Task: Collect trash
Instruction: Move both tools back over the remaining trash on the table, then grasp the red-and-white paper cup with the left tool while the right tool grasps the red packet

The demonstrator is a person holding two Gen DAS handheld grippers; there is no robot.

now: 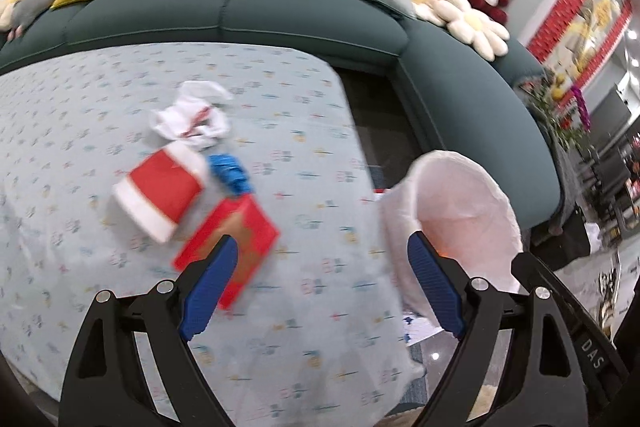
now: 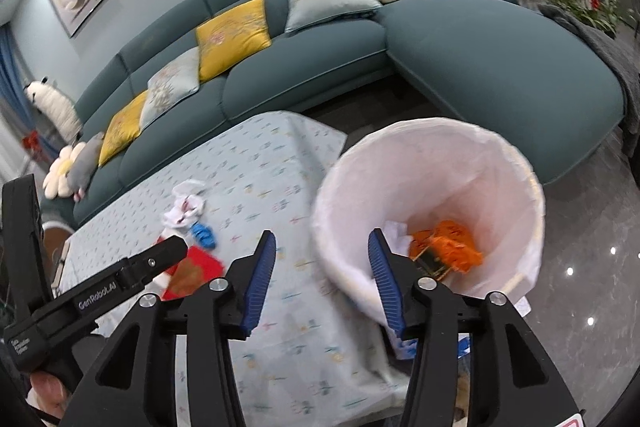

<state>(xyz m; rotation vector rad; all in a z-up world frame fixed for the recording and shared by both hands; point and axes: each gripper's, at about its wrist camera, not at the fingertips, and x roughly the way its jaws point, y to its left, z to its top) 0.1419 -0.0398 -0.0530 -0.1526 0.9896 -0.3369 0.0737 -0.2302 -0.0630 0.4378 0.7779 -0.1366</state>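
Ahead of the spread, empty left gripper [image 1: 322,247] lies a flat red cardboard box [image 1: 228,245]; the right gripper [image 2: 322,247], also spread, hangs beside the white-lined waste bin [image 2: 504,163], probably just emptied.

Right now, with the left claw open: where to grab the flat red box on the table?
Take the flat red cardboard box across its thin long edges, from above and the near end. It lies flat, tilted diagonally, just ahead of the open left claw; the red-and-white carton crowds its far-left side.
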